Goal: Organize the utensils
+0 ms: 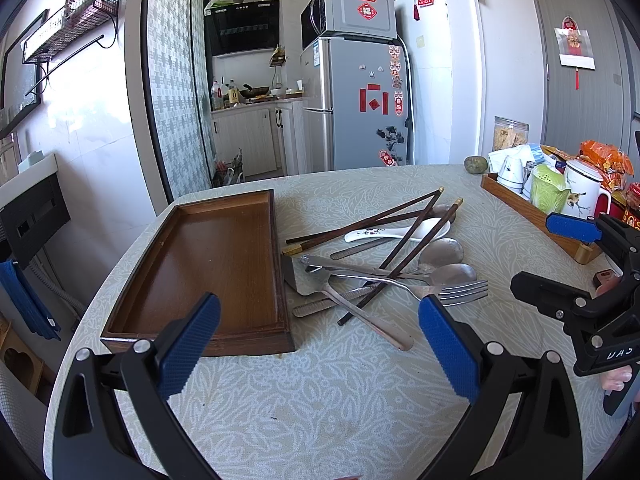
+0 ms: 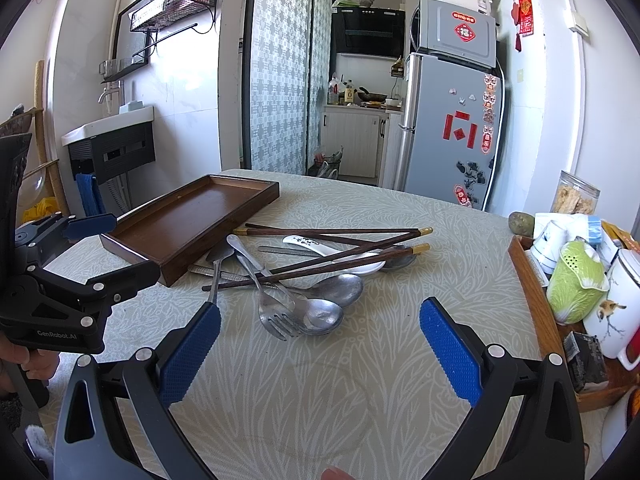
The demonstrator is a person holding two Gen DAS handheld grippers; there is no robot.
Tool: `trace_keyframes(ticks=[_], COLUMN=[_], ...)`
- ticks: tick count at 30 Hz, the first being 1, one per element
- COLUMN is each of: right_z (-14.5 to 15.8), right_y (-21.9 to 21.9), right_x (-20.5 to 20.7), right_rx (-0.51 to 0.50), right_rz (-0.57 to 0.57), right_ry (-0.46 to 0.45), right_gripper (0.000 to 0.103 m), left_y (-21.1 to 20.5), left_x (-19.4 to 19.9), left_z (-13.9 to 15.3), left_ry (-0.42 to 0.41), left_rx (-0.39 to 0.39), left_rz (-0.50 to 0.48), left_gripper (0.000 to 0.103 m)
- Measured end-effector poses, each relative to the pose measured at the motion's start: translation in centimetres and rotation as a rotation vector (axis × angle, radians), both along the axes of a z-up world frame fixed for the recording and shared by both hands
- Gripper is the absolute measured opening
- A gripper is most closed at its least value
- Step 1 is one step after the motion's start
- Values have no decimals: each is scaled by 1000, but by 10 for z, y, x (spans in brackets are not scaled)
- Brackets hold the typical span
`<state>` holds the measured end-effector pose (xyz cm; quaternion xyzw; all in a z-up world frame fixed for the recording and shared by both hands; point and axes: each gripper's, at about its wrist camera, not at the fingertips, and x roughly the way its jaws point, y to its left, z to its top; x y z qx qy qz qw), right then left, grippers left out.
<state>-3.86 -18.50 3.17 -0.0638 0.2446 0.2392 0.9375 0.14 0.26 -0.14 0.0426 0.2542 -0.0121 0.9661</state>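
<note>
Kitchen table (image 1: 320, 392) with tangled utensils (image 1: 384, 268) beside a wooden tray (image 1: 212, 264), left gripper (image 1: 320, 344) and right gripper (image 2: 320, 348) both spread wide, empty.

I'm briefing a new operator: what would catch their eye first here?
A tangled heap of utensils, chopsticks crossed over spoons and a fork, lies mid-table. Left of it sits an empty wooden tray. Both tools, left and right, hover open.

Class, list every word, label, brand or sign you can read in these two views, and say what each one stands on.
"GenRobot.AI": on the left gripper body, right wrist view.
"UAS"-like letters, partly hidden: on the right gripper body, left wrist view.
"福": red sticker on the microwave.
Fridge stickers, wall charm and white ceramic spoon writing: too small to read.
</note>
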Motion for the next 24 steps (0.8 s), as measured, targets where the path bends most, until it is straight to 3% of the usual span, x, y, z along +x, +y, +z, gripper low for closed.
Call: trace_keyframes(ticks=[24], right_z=[0], right_y=[0], right_x=[0], right_rx=[-1], right_rz=[0], right_ry=[-1], right_gripper=[100], left_y=[1], left_x=[0], left_z=[-1], left_ry=[1], left_rx=[0], left_rz=[2], left_gripper=[100])
